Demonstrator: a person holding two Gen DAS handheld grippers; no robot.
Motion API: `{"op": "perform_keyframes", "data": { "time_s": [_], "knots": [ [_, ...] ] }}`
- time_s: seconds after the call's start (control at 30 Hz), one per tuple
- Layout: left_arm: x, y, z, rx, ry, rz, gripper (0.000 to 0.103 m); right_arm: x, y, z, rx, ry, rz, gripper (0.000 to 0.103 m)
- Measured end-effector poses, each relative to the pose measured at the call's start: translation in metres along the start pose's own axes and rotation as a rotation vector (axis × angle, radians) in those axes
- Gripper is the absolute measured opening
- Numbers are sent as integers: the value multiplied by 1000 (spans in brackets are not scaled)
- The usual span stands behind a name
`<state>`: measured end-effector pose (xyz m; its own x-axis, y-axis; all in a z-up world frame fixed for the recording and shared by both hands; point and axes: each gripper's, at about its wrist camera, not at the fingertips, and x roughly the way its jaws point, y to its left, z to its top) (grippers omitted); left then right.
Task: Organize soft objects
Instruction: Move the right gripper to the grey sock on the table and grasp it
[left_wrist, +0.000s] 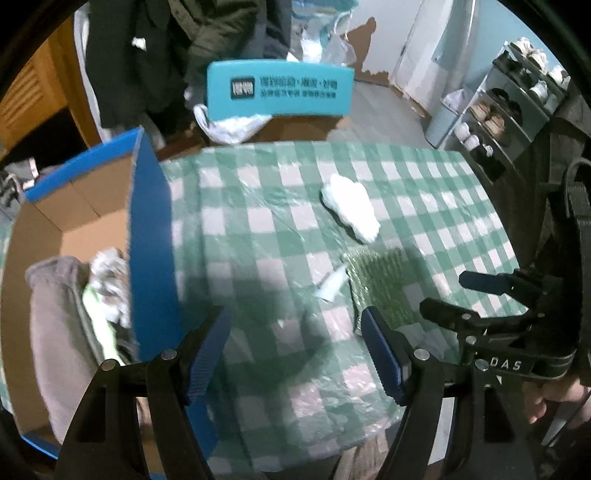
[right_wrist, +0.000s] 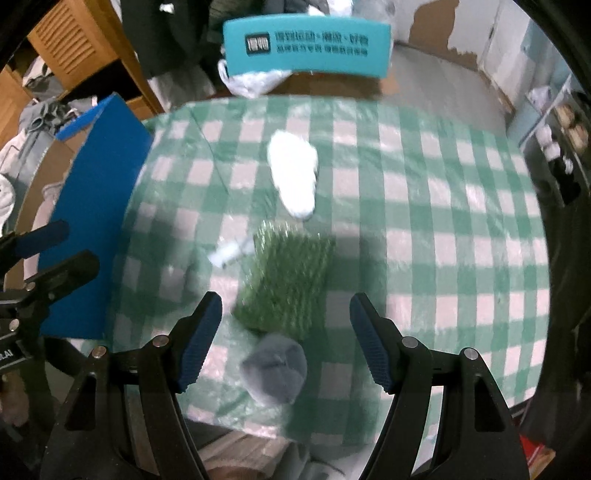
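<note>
A green-checked tablecloth (right_wrist: 424, 221) under clear plastic covers the table. The right gripper (right_wrist: 286, 343) hangs wide and empty above a grey sock ball (right_wrist: 275, 373), light and squashy, best pinched across its middle. Beyond lie a stiffer grass mat (right_wrist: 291, 280) and white plush (right_wrist: 295, 177). The left gripper (left_wrist: 295, 350), equally empty, hovers beside the cardboard box (left_wrist: 44, 236).

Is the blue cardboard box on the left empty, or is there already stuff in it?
Not empty. The blue cardboard box stands open, and the left wrist view shows a grey garment and a crumpled white-and-green cloth lying inside.
</note>
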<state>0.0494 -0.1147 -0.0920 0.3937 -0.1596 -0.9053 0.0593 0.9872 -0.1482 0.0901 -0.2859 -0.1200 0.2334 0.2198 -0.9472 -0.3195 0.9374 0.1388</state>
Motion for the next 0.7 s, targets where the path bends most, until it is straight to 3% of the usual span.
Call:
{"op": "perform_keyframes", "data": {
  "time_s": [0.7],
  "knots": [
    [38, -19, -25, 51, 134, 38, 75, 52, -2, -38, -38, 171, 37, 71]
  ]
}}
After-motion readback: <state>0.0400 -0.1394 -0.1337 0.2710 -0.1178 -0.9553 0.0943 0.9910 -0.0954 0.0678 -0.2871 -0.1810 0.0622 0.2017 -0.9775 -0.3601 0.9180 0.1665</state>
